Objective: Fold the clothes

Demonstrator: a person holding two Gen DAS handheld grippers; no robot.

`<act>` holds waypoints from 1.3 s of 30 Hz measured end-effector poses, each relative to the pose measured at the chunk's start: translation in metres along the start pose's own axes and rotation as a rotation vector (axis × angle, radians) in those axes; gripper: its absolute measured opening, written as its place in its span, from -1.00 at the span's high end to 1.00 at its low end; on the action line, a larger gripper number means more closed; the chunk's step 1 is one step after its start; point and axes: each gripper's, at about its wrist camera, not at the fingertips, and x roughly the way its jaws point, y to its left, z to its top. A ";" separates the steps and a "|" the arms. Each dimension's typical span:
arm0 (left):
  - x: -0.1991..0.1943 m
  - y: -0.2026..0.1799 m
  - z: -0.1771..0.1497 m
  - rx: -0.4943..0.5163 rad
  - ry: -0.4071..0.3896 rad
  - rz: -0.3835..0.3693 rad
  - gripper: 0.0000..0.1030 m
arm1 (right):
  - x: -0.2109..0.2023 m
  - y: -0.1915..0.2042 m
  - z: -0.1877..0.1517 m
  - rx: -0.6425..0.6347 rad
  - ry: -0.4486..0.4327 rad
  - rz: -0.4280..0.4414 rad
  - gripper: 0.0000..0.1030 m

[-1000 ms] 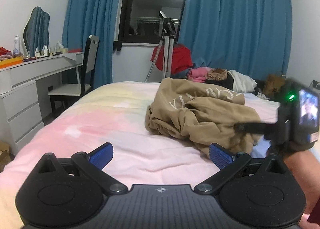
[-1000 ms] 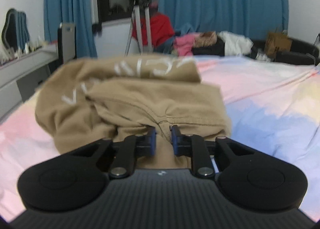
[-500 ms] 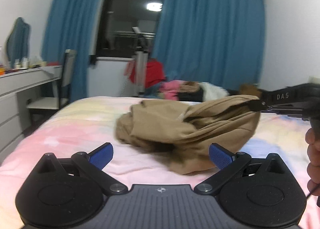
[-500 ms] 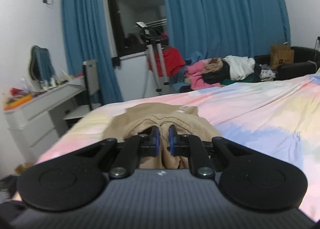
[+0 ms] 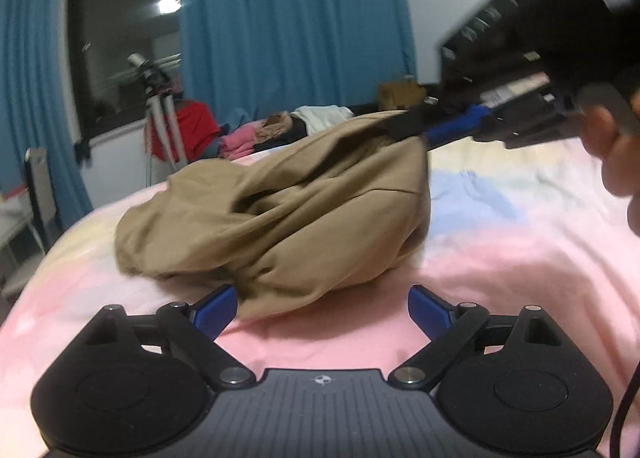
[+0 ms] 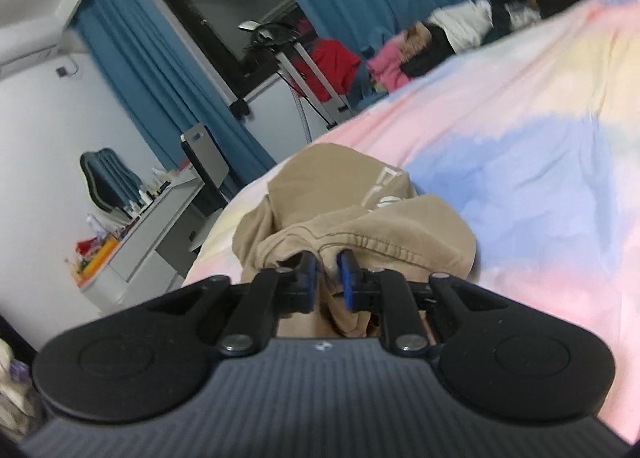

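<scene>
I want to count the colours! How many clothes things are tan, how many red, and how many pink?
Tan: 1, the crumpled tan cotton garment on the pastel bed sheet, pinched by the right gripper.
Red: 1, the red cloth by the tripod.
Pink: 1, the pink bundle beyond the bed.
Total: 3.

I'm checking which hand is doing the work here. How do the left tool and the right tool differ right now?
The left tool is open and holds nothing; the right tool is shut on a hem of the tan garment. The left tool sits low over the bedsheet; the right tool lifts the garment's edge. Both have blue-padded fingers.
</scene>
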 end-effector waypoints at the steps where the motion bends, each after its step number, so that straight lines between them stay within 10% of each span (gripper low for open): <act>1: 0.008 -0.007 0.000 0.030 -0.003 0.009 -0.78 | 0.001 -0.008 0.000 0.031 0.012 0.006 0.51; 5: 0.039 -0.027 -0.004 0.118 -0.008 0.053 -0.58 | 0.023 -0.027 -0.003 0.080 0.107 -0.012 0.35; 7: 0.053 -0.028 -0.004 0.123 -0.001 0.061 -0.28 | 0.025 -0.028 -0.003 0.086 0.121 -0.004 0.23; 9: 0.062 -0.020 -0.005 0.106 0.020 0.074 0.53 | 0.024 -0.029 -0.002 0.094 0.117 -0.005 0.19; 13: 0.055 0.014 -0.001 0.031 0.034 0.091 0.95 | 0.023 -0.031 0.000 0.109 0.110 -0.007 0.18; 22: 0.008 0.130 0.024 -0.164 0.124 0.093 0.97 | 0.020 -0.034 0.003 0.145 0.094 -0.011 0.18; 30: 0.032 0.219 0.012 -0.500 0.281 0.303 0.97 | 0.041 -0.012 -0.016 -0.114 0.191 -0.228 0.18; 39: 0.049 0.234 -0.001 -0.515 0.265 0.454 0.95 | 0.071 0.026 -0.049 -0.520 0.289 -0.345 0.20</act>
